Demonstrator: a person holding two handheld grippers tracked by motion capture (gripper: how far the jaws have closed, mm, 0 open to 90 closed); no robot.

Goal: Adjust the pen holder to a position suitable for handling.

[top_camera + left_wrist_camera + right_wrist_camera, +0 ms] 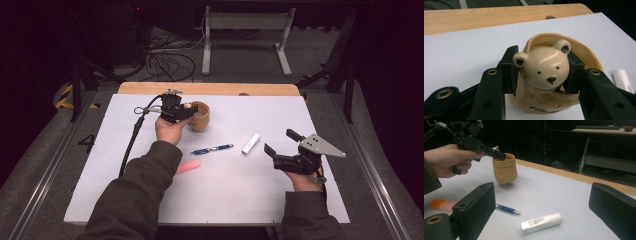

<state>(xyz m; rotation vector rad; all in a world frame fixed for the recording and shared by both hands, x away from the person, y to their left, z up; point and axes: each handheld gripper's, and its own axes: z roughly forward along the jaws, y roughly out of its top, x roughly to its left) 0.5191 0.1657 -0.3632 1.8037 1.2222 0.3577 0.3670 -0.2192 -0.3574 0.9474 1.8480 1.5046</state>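
Observation:
A tan pot point(200, 117) with a bear's head on its rim is at the back middle of the white sheet. My left gripper point(184, 111) is shut on the bear head point(544, 67), one pad on each side by the ears. In the right gripper view the pot point(504, 171) looks tilted and slightly off the sheet, with a shadow under it. My right gripper point(279, 141) is open over the sheet's right side, nothing between its jaws. A white tube point(541, 223) lies just ahead of it.
A blue pen point(212, 149) lies mid-sheet, left of the white tube point(251, 143). A pink and orange eraser-like block point(188, 166) rests by the left sleeve. The wooden table edge point(210, 88) runs along the back. A white desk frame point(247, 30) and cables stand on the floor beyond.

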